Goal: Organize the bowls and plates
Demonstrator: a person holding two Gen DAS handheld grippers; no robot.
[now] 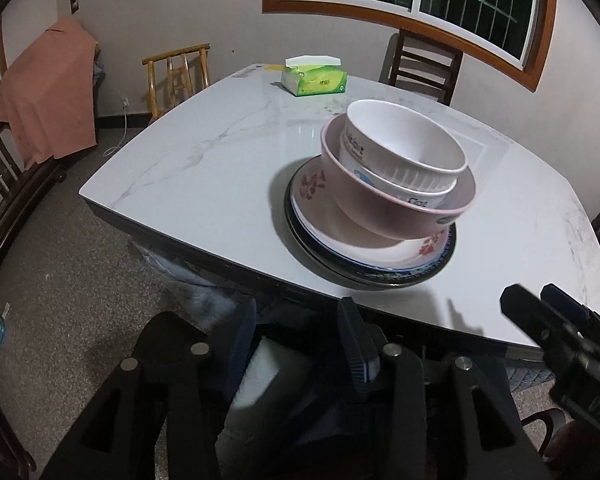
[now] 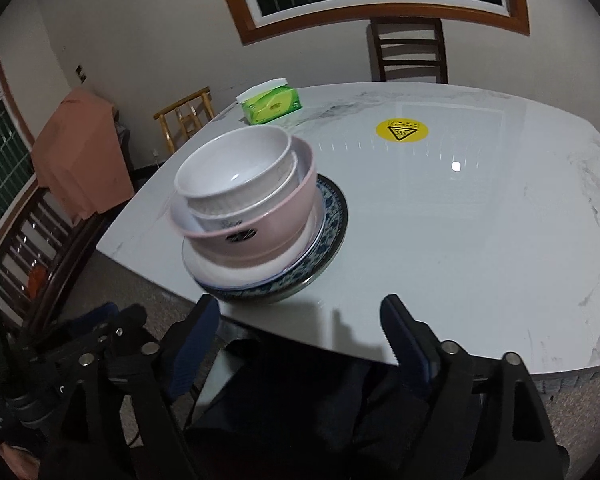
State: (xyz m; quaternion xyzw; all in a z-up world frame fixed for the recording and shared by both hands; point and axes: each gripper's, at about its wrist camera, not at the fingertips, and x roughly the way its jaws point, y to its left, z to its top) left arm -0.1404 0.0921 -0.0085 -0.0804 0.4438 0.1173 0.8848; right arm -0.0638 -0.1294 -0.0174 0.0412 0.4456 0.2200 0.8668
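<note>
Now the stack of bowls on the plates sits on the table, up and right of the left gripper in its picture. In the other picture it is up and left of the right gripper. Both grippers are apart, hold nothing and touch nothing; the right one is wider.

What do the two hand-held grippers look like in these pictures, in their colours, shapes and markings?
Both are black. The left gripper has two angular arms with triangular cut-outs and round silver pins at the joints; its fingers carry dark blue ribbed pads. The right gripper is built the same, with blue toothed pads on its fingers. In the left wrist view, its body bears faint pale lettering, too blurred to read.
</note>
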